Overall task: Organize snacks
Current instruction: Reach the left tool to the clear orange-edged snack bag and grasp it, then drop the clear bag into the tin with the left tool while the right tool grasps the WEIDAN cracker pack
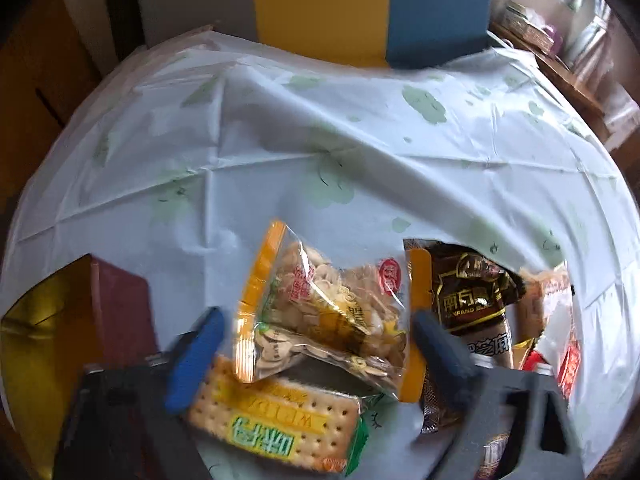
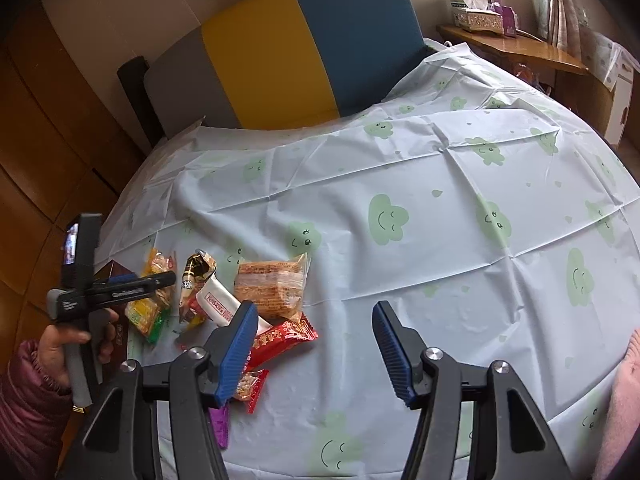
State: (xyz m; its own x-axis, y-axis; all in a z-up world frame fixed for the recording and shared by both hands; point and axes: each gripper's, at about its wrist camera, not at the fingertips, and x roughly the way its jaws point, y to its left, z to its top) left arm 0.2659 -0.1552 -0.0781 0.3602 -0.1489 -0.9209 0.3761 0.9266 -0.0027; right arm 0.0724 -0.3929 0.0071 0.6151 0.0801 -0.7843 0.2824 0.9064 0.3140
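Jaws of the left gripper (image 1: pixel 316 354) stand wide on either side of the clear, orange-edged packet of pale seeds (image 1: pixel 320 316), not pressing it, while the right gripper (image 2: pixel 314 350) hangs spread and empty over the cloud-printed cloth on the counter (image 2: pixel 440 208). That packet lies atop the yellow-and-green cracker packet (image 1: pixel 276 420), just beside the dark brown sachet (image 1: pixel 472 296). Close squarely across its puffy middle, catching only the seed packet, then carry it to the red box with gold lining (image 1: pixel 60 340) alongside.

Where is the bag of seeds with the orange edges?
In the left wrist view, the seed bag sits between the left gripper's open fingers, atop the cracker pack, beside the brown packet.
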